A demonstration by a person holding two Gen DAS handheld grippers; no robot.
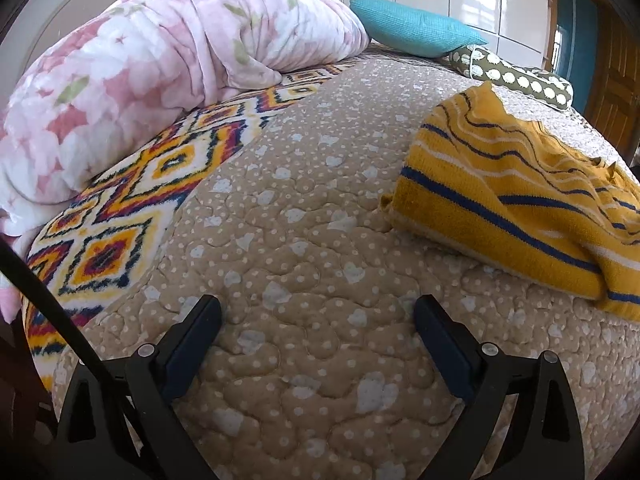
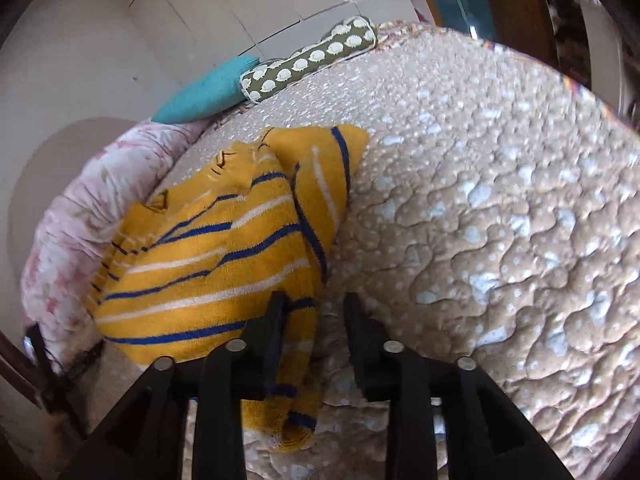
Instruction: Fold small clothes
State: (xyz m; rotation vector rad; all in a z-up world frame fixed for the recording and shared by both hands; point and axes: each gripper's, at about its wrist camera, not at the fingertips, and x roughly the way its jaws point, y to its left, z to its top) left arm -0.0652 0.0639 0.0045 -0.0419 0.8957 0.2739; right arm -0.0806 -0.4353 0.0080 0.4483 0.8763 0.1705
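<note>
A small yellow knit sweater with blue and white stripes [image 1: 520, 196] lies crumpled on the beige quilted bedspread [image 1: 304, 240], to the right and ahead of my left gripper [image 1: 318, 312]. That gripper is wide open and empty, low over bare quilt. In the right wrist view the sweater [image 2: 216, 248] lies left of centre. My right gripper [image 2: 314, 308] is partly open, jaws apart, with a sleeve or hem edge of the sweater between its fingers and hanging below them. The sleeve lies against the left finger [image 2: 272, 332]; the right finger stands clear of it.
A pink floral duvet [image 1: 132, 76] is bunched along the left. A patterned blanket [image 1: 132, 204] lies beside it. A teal pillow [image 1: 416, 26] and an olive dotted bolster [image 1: 516, 76] sit at the far end. White wardrobe doors and a wooden door stand behind.
</note>
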